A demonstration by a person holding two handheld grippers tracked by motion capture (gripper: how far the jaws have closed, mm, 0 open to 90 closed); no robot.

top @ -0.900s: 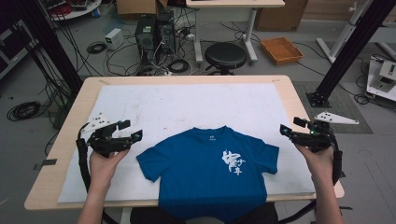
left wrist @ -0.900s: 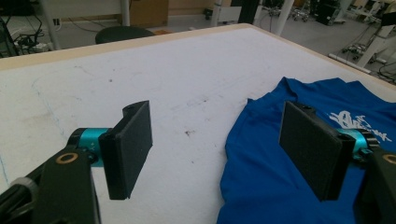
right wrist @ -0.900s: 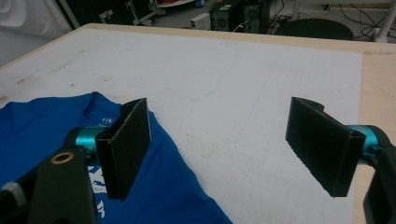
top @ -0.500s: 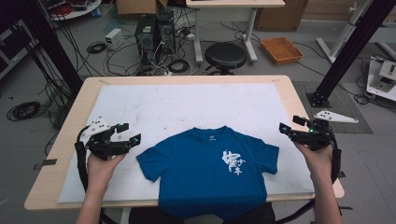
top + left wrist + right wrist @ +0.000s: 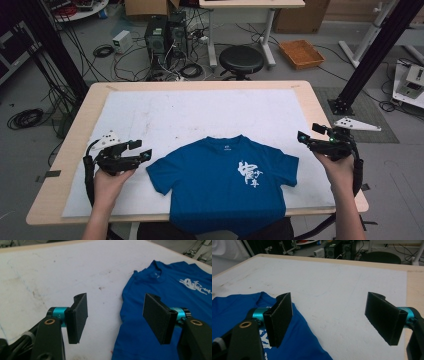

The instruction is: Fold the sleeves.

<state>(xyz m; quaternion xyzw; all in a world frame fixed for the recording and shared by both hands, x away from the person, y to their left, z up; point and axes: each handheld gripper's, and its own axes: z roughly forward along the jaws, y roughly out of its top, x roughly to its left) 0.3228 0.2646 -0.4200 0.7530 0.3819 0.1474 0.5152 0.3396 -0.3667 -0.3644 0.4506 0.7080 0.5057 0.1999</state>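
Lying flat on the white sheet point(image 5: 200, 110) that covers the bench point(image 5: 320, 105), the blue shirt point(image 5: 220, 185) sits at the 6 o'clock side of the high view, its hem hanging past the near edge. Its long axis runs from 12 to 6 o'clock: the collar point(image 5: 223, 143) points to 12, toward the far side, and the hem to 6. The two short sleeves spread toward 9 and 3 o'clock. A white print point(image 5: 250, 175) sits on the chest, a little toward 3 o'clock from the middle.

At 9 o'clock from the shirt, the left claw point(image 5: 142, 150) is held over the sheet just beside the left sleeve, apart from it, jaws pointing toward 3 o'clock. In the left gripper view the left claw point(image 5: 115, 316) stands wide open with nothing between the jaws; the shirt's sleeve and collar point(image 5: 156, 271) lie beyond them.

At 3 o'clock from the shirt, the right claw point(image 5: 309, 134) is held near the right sleeve, jaws pointing toward 9 o'clock. In the right gripper view the right claw point(image 5: 332, 317) is also wide open and empty, with the shirt point(image 5: 234, 307) below its left jaw and bare sheet past the other.

On the floor at 1 o'clock beyond the bench, an orange tray point(image 5: 302, 53) lies near a black stool point(image 5: 241, 59); whether it holds anything cannot be told.
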